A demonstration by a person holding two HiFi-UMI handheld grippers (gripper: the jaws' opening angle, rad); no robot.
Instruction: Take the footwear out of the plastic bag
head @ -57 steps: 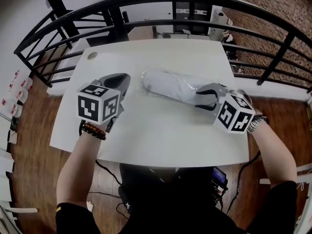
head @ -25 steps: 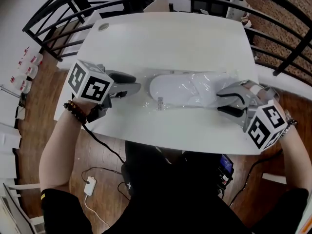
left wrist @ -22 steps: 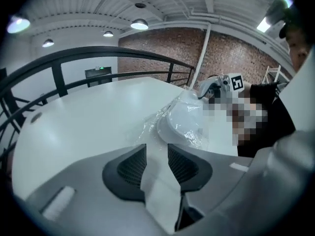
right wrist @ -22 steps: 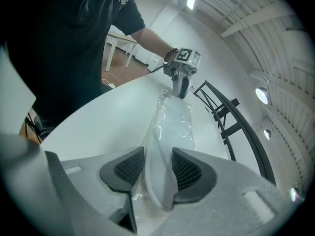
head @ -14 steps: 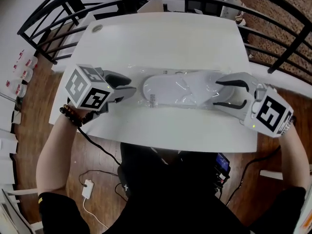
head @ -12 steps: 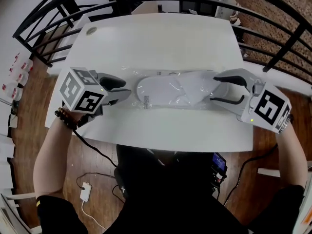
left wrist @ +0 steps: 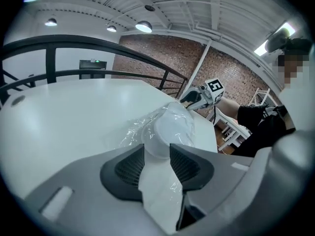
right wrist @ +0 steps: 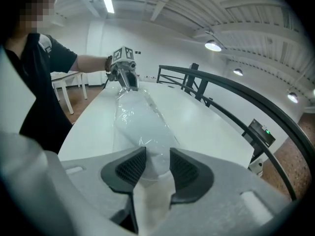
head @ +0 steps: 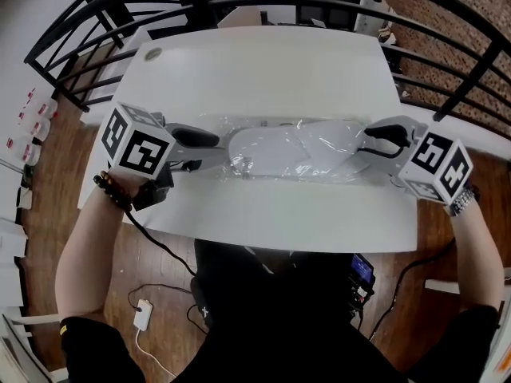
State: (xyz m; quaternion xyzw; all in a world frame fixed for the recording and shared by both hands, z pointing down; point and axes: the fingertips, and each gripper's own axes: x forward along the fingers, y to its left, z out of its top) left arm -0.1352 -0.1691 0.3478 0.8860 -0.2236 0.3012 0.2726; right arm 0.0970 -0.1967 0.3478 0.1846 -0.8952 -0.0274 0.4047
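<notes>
Head view: our left gripper (head: 209, 152), jaws just widening, is pinching the footwear (head: 267, 152). Our right gripper (head: 369, 142), just closing, is clamping the plastic bag (head: 327, 138). With the left loosening, we're risking a slip.

One white shoe (head: 263, 152), one clear plastic bag (head: 331, 144), one table (head: 263, 70), two tongs: left tongs (head: 209, 153), right tongs (head: 369, 144).

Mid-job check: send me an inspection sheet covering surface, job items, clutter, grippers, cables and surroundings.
Surface: white table, nothing spilled.
Job's things: white shoe lies inside the clear plastic bag, which runs lengthwise across the table; not yet out.
Clutter: small round disc at the far left corner.
Grippers: left gripper pinches the bag's left end, jaws just opened slightly; right gripper pinches the right end, jaws just closing.
Cables: black cable hangs from the left gripper to the floor.
Surroundings: black railing, wooden floor.
</notes>
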